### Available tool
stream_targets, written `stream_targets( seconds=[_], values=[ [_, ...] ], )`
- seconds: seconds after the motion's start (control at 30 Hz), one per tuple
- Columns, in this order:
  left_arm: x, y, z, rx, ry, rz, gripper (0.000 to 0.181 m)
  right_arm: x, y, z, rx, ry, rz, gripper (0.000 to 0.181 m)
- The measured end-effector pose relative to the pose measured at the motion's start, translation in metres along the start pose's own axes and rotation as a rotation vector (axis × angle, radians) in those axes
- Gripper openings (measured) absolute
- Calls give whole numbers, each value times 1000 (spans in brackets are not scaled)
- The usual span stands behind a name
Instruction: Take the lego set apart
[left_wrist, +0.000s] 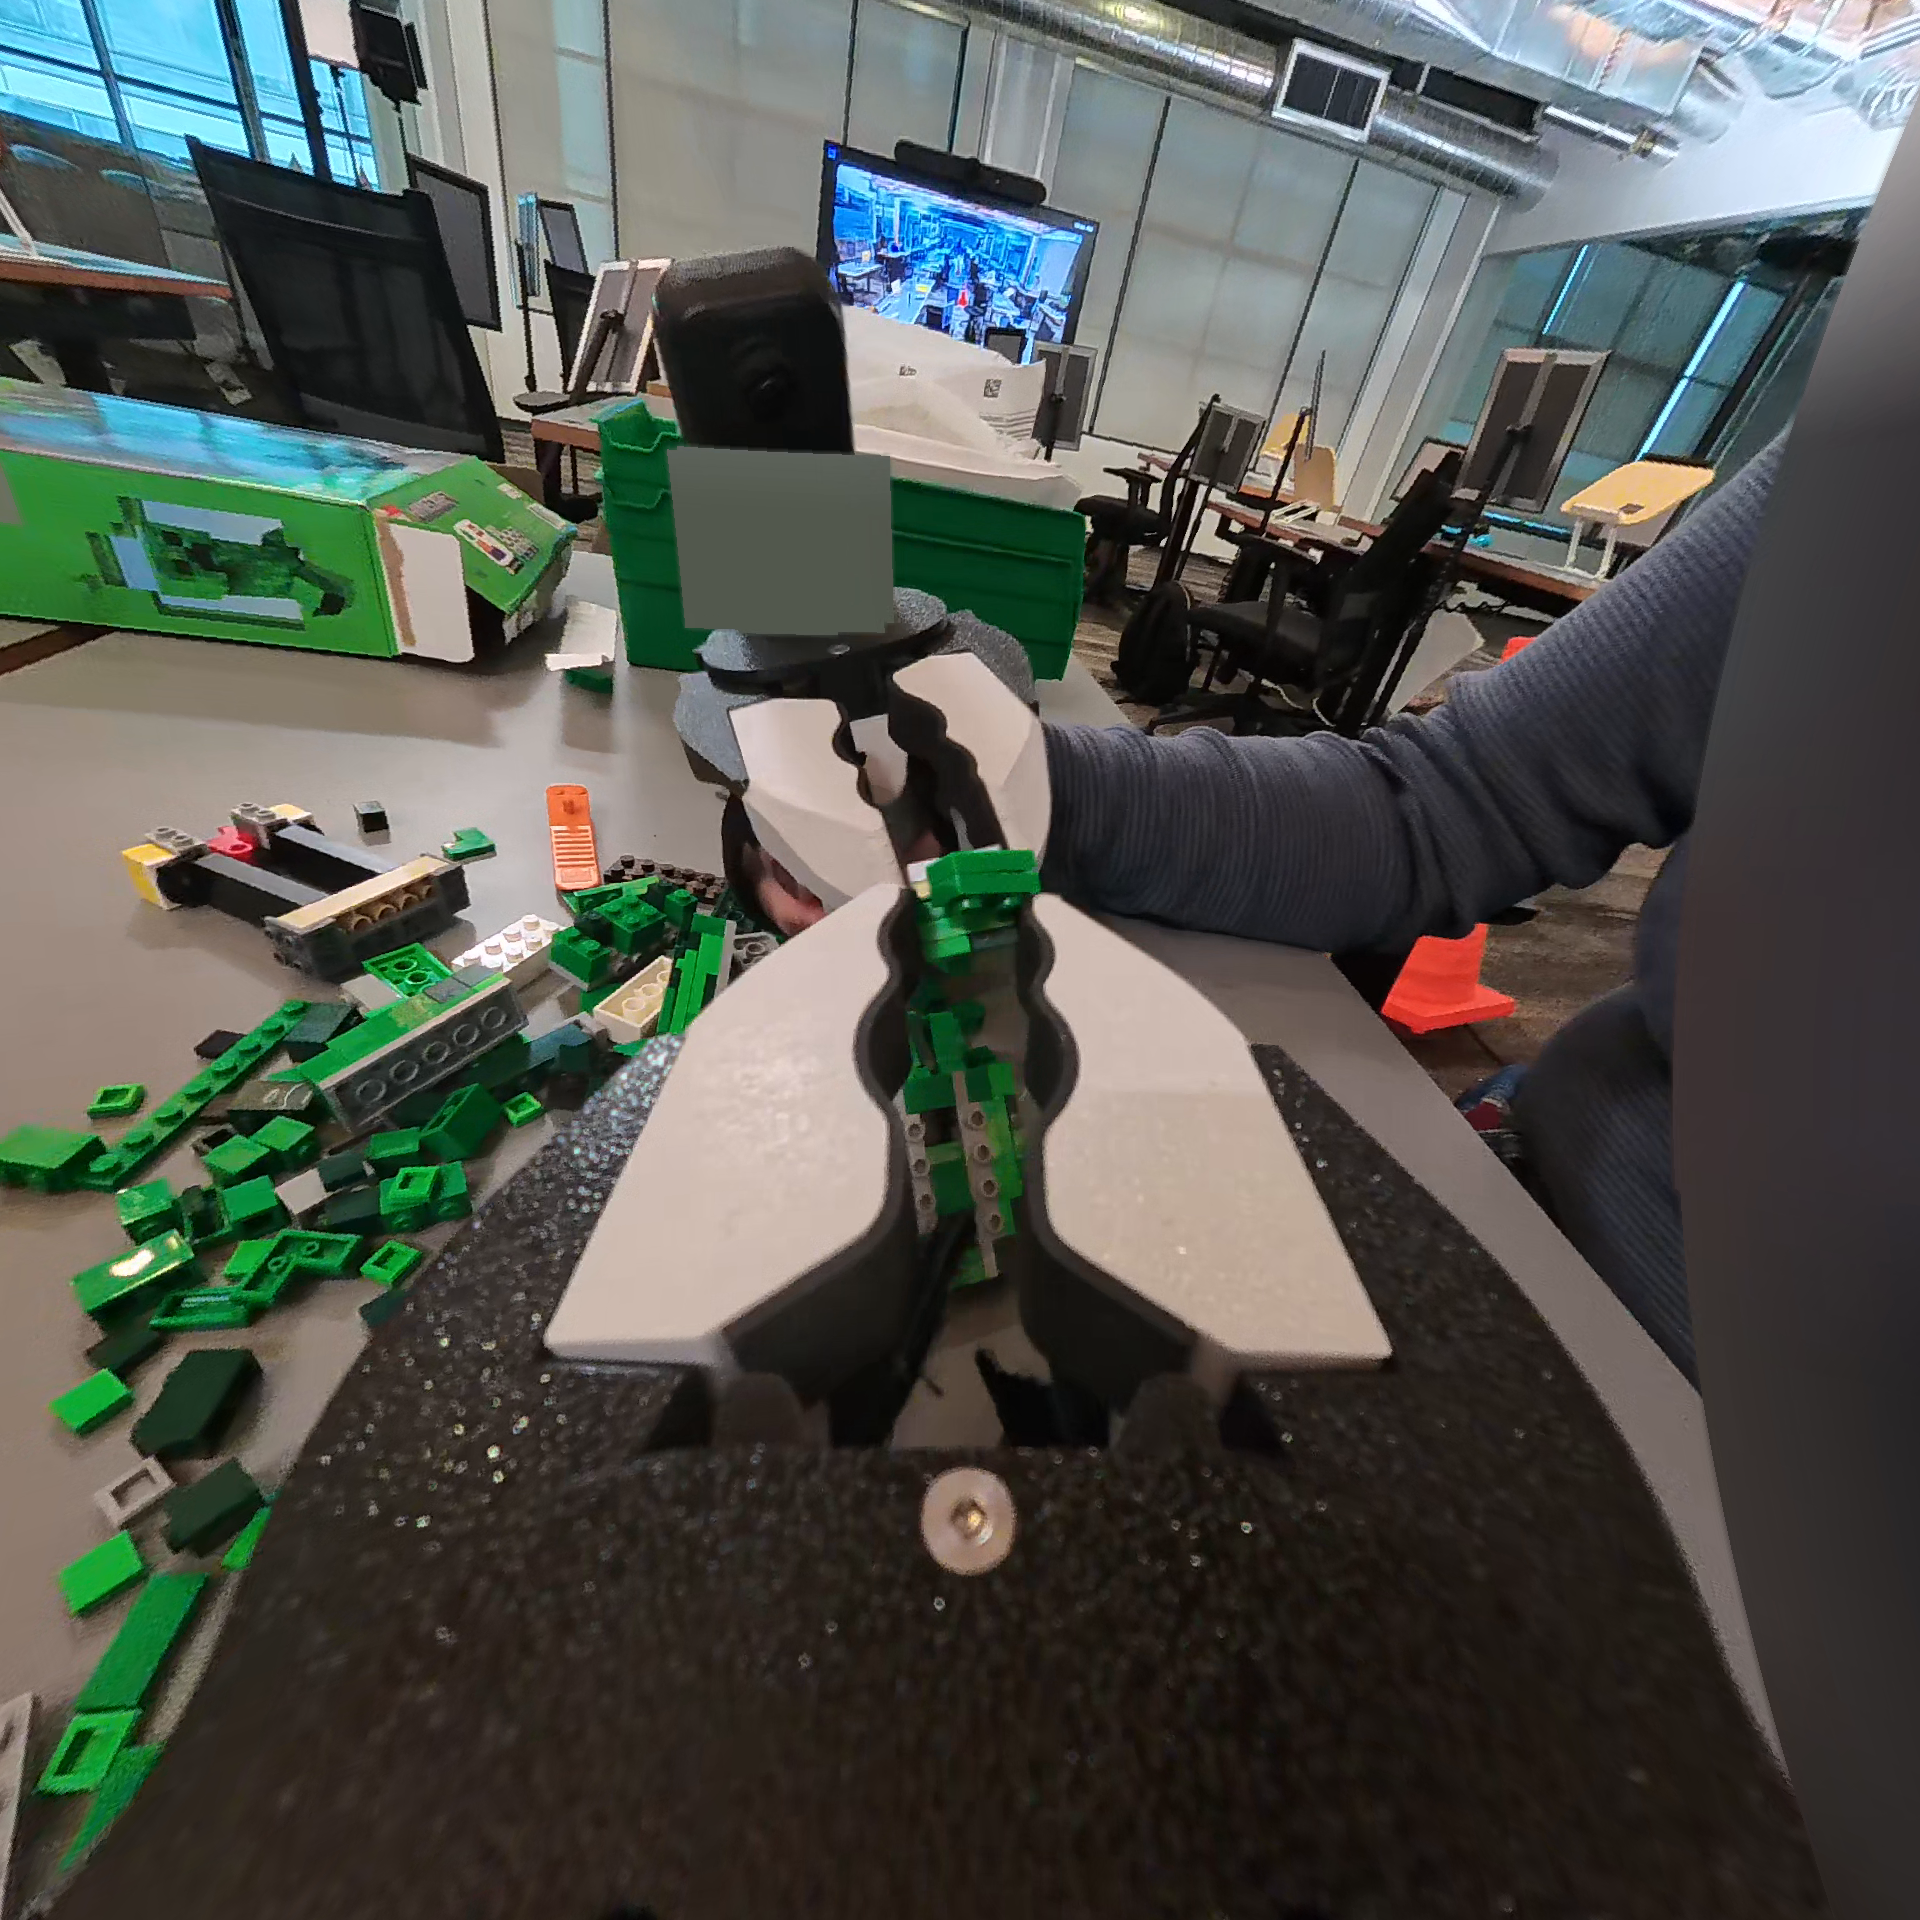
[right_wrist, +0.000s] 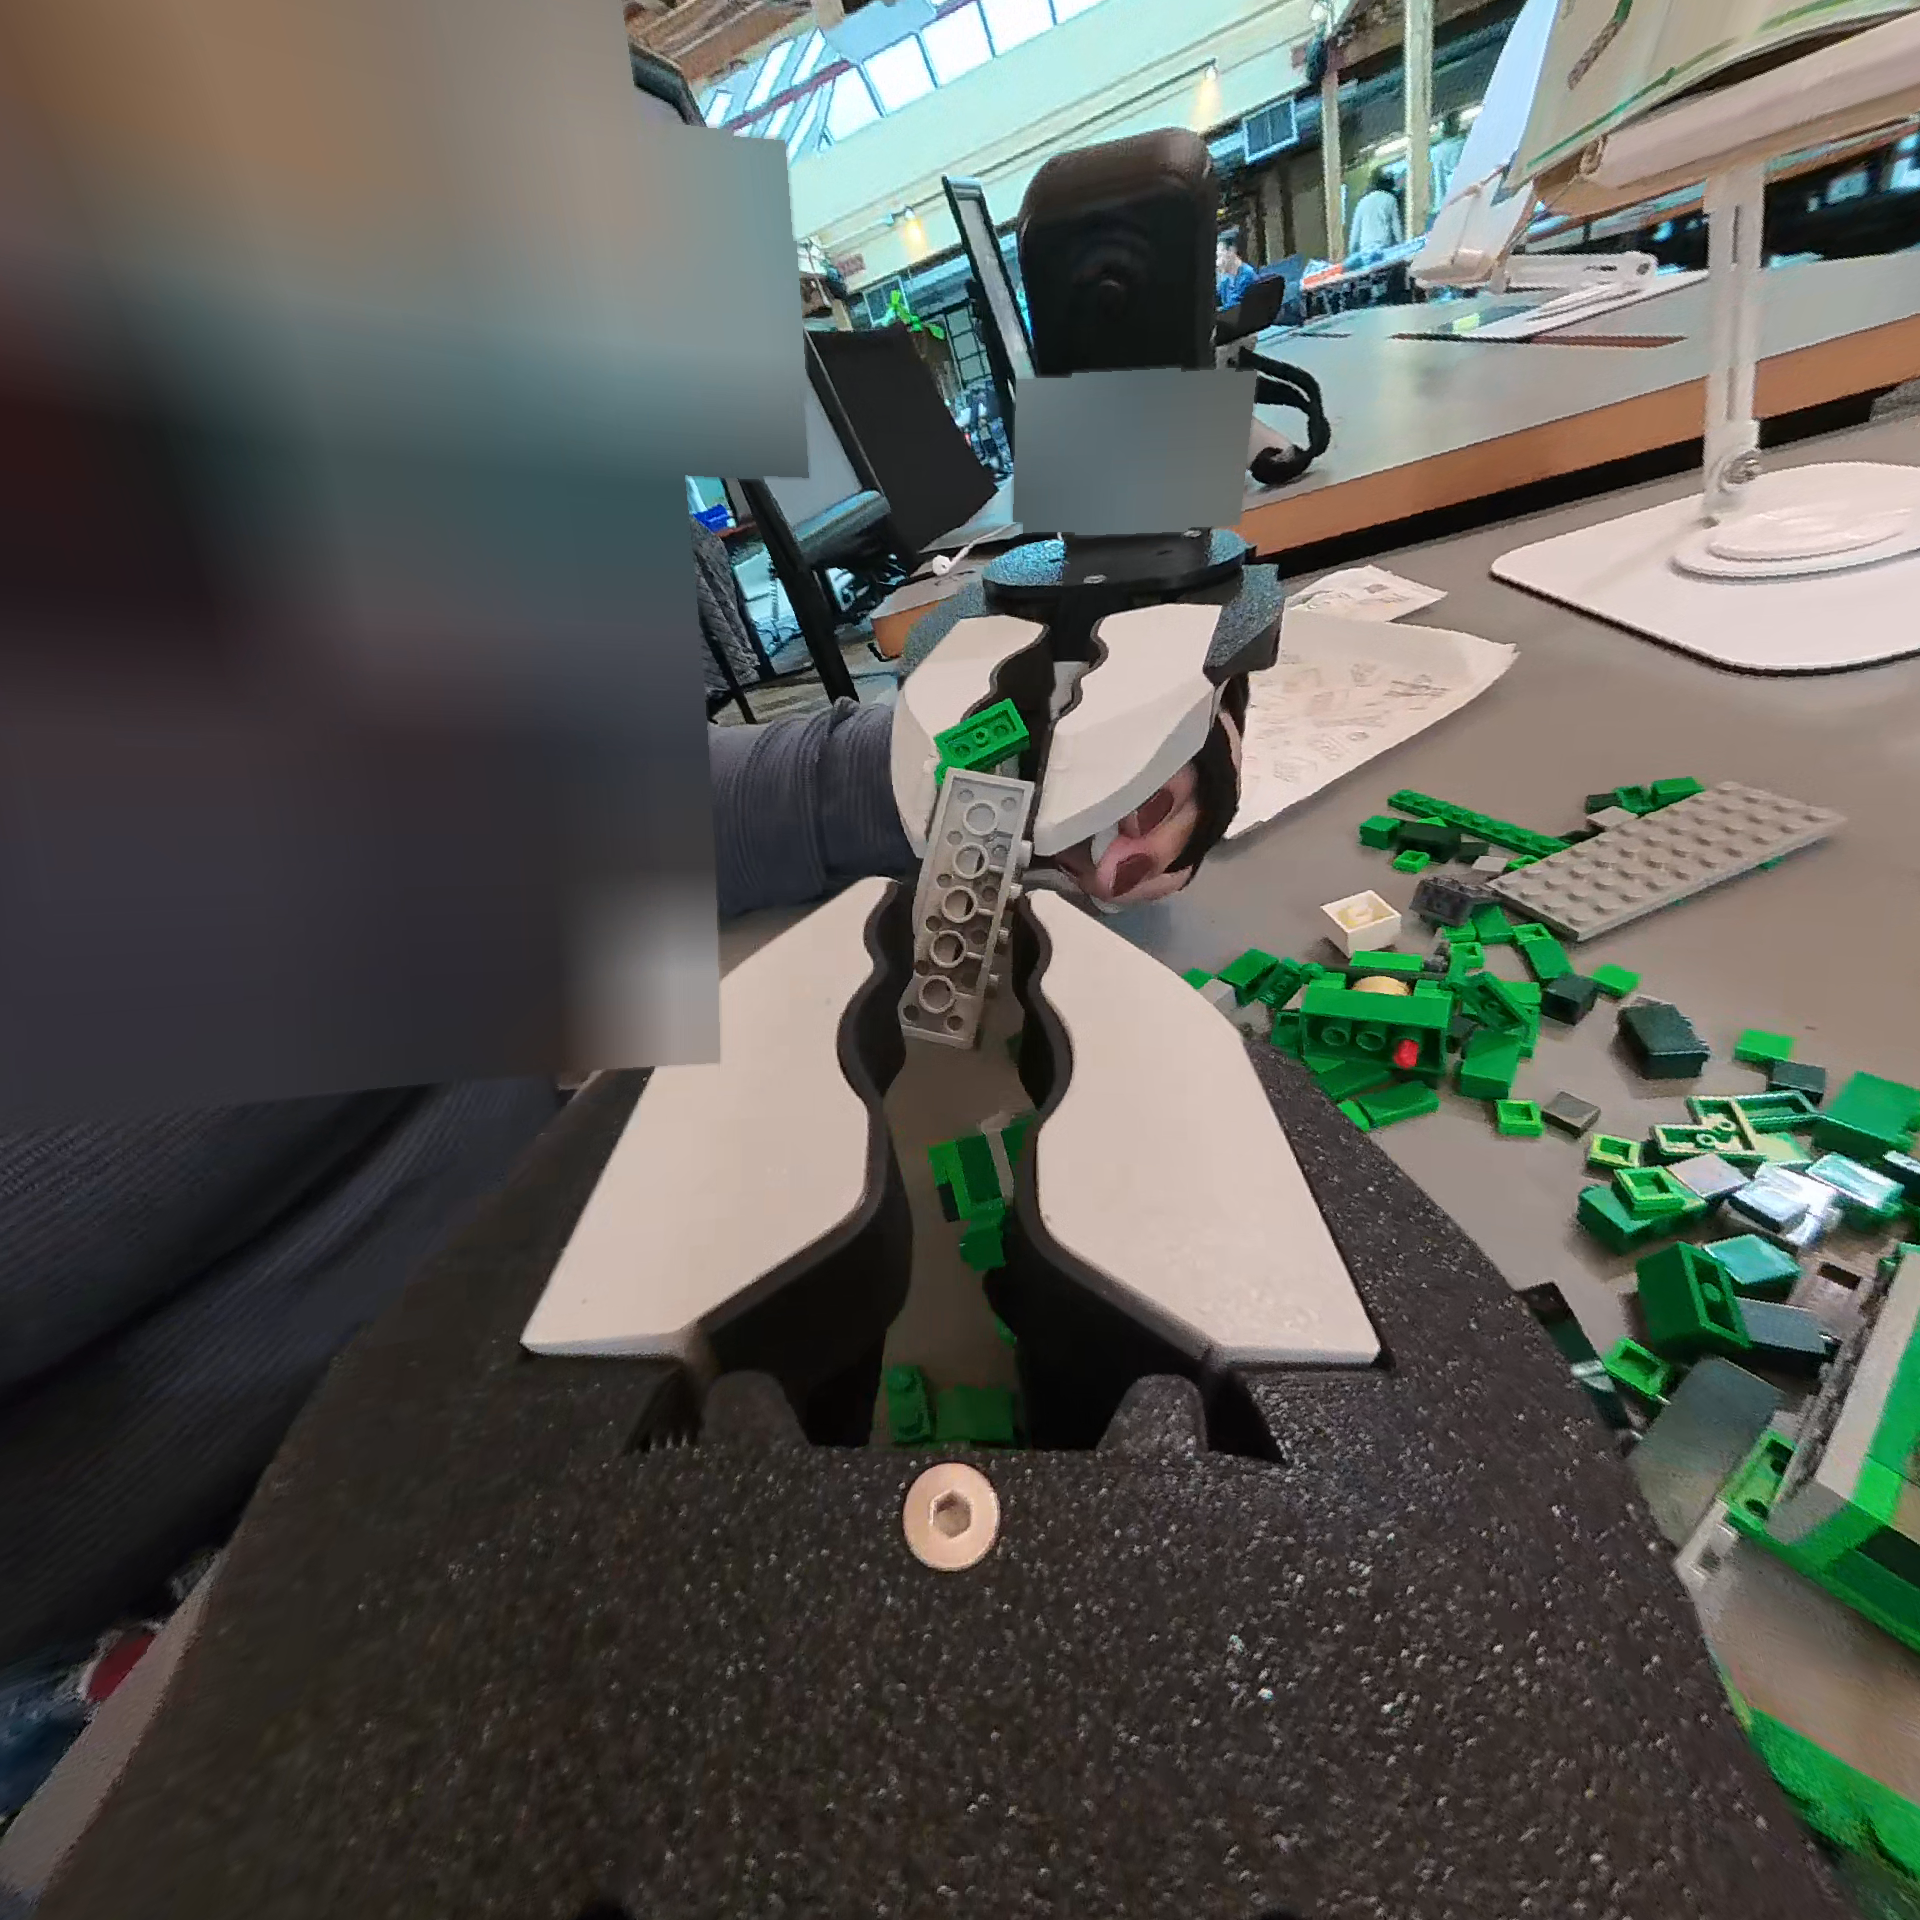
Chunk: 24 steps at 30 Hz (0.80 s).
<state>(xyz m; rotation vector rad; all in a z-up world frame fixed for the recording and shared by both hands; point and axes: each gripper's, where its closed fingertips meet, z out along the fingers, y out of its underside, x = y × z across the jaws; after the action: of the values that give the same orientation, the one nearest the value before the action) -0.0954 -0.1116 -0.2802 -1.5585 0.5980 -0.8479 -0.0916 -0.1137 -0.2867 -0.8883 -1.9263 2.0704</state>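
My left gripper (left_wrist: 968, 896) is shut on a small green and grey lego assembly (left_wrist: 961, 1049) that runs down between its fingers, held above the grey table (left_wrist: 260, 748). My right gripper (right_wrist: 961, 902) faces it tip to tip and is shut on the same assembly, on its grey brick with round holes (right_wrist: 961, 914). In the right wrist view the left gripper (right_wrist: 1034, 732) grips the brick's upper end and a green plate (right_wrist: 982, 732). In the left wrist view the right gripper (left_wrist: 896, 800) meets the assembly's green top. A sleeved arm (left_wrist: 1351, 831) holds it.
Loose green pieces (left_wrist: 312, 1122) cover the table on the left, with a black and yellow sub-build (left_wrist: 301, 883), an orange separator tool (left_wrist: 568, 836), a green box (left_wrist: 260, 540) and a green bin (left_wrist: 977, 561). A grey baseplate (right_wrist: 1662, 862), instruction sheets (right_wrist: 1361, 707) and a white stand (right_wrist: 1766, 561) lie to the right. The tips of both grippers are at nearly the same place. Left tips and right tips are each some 20 cm from the grey baseplate (right_wrist: 1662, 862).
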Motion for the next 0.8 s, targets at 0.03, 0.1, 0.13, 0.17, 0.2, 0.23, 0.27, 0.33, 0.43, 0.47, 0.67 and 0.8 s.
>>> stream_targets(
  seconds=[0.03,0.1,0.13,0.17,0.2,0.23,0.27,0.33,0.43,0.47,0.67,0.8],
  values=[
    [0,0,0,3,5,-7,17,0,0,0,5,-8,7,18],
    [0,0,0,5,12,-18,17,-1,0,0,10,-19,19,18],
    [-1,0,0,3,1,-22,17,1,0,0,11,-9,21,17],
    [-4,1,-1,-8,-16,-24,17,4,0,0,5,16,14,18],
    [-8,2,-2,-23,-42,-26,17,8,1,0,-5,54,-5,17],
    [-11,3,-3,-36,-67,-23,17,12,1,0,-15,93,-26,17],
    [-13,4,-3,-54,-89,-12,17,15,2,0,-29,127,-44,18],
    [-14,7,-1,-88,-111,12,18,19,7,3,-91,170,-71,20],
    [-10,8,1,-99,-98,38,17,16,11,7,-141,171,-100,19],
    [-6,4,0,-76,-81,52,17,12,8,8,-124,142,-91,19],
    [2,-4,-2,-21,-43,109,17,-1,-2,11,-12,-21,26,19],
    [2,-6,-3,19,-20,84,17,-1,-5,11,15,-59,78,20]
  ],
)
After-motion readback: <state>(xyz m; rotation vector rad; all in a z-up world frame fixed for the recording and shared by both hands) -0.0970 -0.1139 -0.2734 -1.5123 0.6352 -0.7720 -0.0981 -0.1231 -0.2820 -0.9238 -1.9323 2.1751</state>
